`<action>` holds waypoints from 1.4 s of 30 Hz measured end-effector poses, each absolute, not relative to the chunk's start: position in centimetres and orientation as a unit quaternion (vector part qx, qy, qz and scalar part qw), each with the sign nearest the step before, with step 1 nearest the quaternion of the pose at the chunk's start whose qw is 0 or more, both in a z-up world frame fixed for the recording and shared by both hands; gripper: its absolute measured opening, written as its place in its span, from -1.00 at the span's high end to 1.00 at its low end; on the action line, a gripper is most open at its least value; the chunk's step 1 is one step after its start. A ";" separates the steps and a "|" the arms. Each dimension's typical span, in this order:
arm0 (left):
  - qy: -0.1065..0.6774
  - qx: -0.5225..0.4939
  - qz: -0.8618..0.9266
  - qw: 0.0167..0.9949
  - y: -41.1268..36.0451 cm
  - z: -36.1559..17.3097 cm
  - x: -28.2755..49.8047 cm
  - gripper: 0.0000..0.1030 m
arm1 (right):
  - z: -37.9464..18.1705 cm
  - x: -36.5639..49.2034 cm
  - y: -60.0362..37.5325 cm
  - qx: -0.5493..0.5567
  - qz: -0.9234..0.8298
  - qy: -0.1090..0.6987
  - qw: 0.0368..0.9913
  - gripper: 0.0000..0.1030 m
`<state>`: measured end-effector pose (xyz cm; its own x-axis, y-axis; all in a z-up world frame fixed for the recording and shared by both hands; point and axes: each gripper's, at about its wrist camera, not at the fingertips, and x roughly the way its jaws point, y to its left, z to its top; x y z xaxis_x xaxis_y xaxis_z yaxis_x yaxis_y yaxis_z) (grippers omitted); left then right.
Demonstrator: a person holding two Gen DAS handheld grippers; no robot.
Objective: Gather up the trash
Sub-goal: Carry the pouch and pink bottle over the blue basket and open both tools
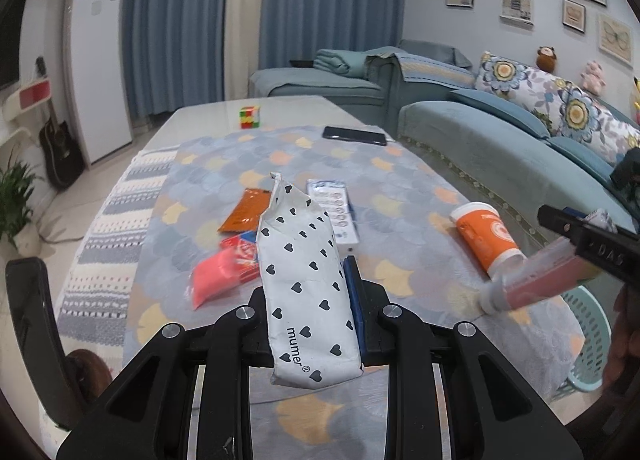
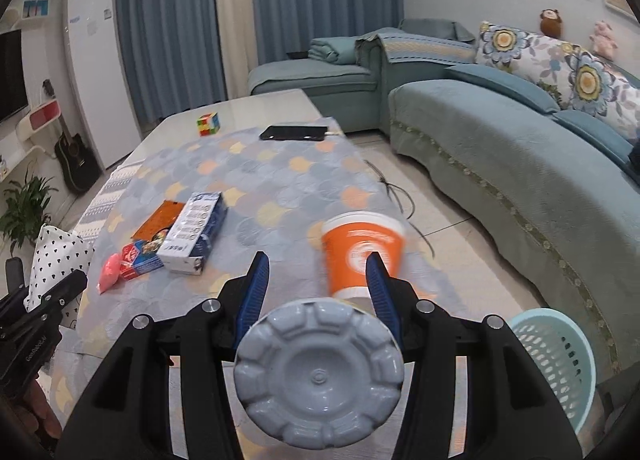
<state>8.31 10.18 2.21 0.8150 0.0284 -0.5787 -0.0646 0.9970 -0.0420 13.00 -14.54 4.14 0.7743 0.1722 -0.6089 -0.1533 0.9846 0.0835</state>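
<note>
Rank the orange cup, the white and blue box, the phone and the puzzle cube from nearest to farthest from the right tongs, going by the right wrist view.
1. Orange cup, lying just past the right tongs, slightly right.
2. White and blue box, mid-table, to the left.
3. Phone, near the table's far end.
4. Puzzle cube, far end, left of the phone; these two are almost too close to call.

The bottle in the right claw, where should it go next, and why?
Probably over to the blue basket and let go. The right claw grips the bottle above the table, and the basket stands open on the floor just beside it.
</note>
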 end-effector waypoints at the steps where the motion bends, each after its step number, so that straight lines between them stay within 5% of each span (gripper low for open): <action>1: 0.303 -0.027 0.023 0.952 9.9 2.2 8.3 0.54 | 4.2 12.9 -15.1 0.017 0.084 0.323 0.942 0.10; 21: 0.279 0.036 -0.106 0.954 -0.7 2.9 6.5 0.54 | 8.1 8.5 -28.8 0.083 0.019 0.277 0.957 0.11; 42: 0.298 0.075 -0.269 0.913 -18.0 0.7 8.5 0.52 | 5.0 4.0 -42.8 0.131 -0.083 0.300 0.941 0.12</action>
<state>8.50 -17.97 0.66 0.6771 -0.4467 -0.5848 0.5366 0.8435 -0.0230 3.96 -42.82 5.02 0.8059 -0.0772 -0.5870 0.2344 0.9520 0.1967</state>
